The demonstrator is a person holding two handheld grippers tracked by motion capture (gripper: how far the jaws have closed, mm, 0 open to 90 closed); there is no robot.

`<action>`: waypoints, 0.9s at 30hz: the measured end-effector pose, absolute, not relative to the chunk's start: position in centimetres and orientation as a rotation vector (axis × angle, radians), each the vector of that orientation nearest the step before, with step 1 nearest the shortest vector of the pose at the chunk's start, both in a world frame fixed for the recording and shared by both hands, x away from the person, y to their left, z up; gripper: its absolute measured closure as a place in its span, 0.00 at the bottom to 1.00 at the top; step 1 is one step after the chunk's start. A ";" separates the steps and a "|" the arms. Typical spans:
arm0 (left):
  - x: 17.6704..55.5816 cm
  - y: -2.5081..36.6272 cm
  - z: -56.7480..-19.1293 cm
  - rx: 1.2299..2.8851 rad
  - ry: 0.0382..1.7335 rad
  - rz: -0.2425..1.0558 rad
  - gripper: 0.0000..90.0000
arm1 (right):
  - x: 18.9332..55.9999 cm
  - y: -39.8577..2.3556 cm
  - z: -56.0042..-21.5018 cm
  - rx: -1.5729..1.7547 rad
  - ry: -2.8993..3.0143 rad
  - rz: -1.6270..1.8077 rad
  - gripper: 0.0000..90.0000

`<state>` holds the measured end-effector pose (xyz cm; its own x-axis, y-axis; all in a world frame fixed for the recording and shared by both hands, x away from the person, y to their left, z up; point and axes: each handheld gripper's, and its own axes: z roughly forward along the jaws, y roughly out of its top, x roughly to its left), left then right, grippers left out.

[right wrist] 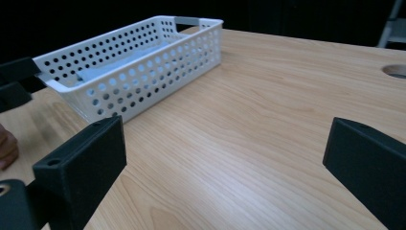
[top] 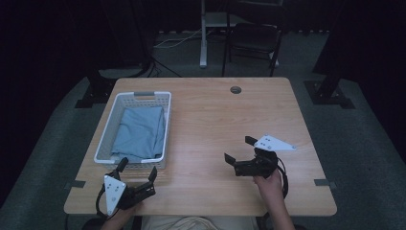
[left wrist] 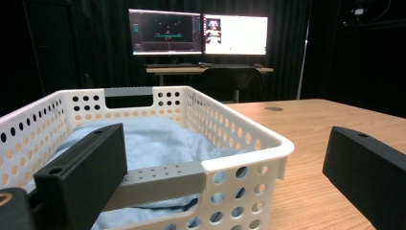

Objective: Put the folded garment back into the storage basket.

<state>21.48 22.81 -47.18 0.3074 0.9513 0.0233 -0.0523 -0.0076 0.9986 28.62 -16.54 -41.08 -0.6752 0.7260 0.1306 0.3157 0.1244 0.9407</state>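
A white perforated basket (top: 106,129) stands on the left half of the wooden table (top: 215,120) and holds a folded light blue cloth (top: 141,132). My left gripper (top: 138,168) is open just in front of the basket's near end, with nothing between its jaws. In the left gripper view its jaws straddle the basket's near corner (left wrist: 244,153), and the cloth (left wrist: 153,136) lies inside. My right gripper (top: 239,149) stands open over bare table at the right, pointing left toward the basket (right wrist: 143,72). The right gripper (right wrist: 225,158) holds nothing.
A round cable hole (top: 235,89) sits near the table's far edge. A dark chair (top: 253,38) and a desk leg stand beyond the table. Two lit monitors (left wrist: 196,33) glow on a far desk. Bare wood spans the middle and right of the table.
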 end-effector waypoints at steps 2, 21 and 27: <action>21.5 22.8 -47.2 1.315 0.933 1.011 0.03 | 28.3 -17.2 -41.3 1.026 2.036 1.556 0.01; 21.5 22.8 -47.2 1.313 0.938 1.015 0.03 | 25.8 -23.7 -44.4 1.182 1.826 1.432 0.01; 21.5 22.8 -47.2 1.313 0.938 1.015 0.03 | 25.4 -24.9 -45.0 1.243 1.761 1.451 0.01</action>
<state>21.49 22.78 -47.18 0.3013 0.9533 0.0229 -0.0519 -0.0076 0.9986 25.40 -24.93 -45.02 -0.4315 0.8903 0.1453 0.3130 -0.0032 0.9498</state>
